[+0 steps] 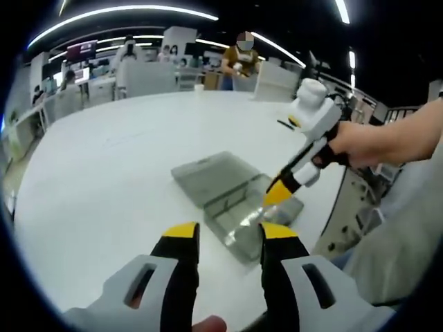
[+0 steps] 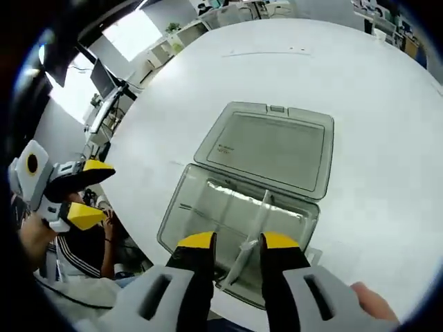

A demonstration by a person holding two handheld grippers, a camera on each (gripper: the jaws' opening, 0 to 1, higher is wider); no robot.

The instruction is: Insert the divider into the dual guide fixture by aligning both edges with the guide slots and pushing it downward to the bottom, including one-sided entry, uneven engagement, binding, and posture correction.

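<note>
Open clear box [image 2: 242, 200] on white desk [image 1: 104, 173]; divider [image 2: 252, 235] looks partly seated. Both claws, left [image 1: 225, 235] and right [image 2: 239, 242], narrowly parted, empty.

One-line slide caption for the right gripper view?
Right claw open above a clear box, lid laid flat on white table.

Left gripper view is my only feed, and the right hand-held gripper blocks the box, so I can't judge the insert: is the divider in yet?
Observer: Yes. The right gripper view shows the divider inside the clear box, running from the hinge side toward the near wall.
Operator: Is the right hand-held gripper clamping it?
Observer: No. The right hand-held gripper hovers over it, jaws apart.
Operator: Where does my left one sit?
Observer: The left hand-held gripper is beyond the table edge, apart from the box.
</note>
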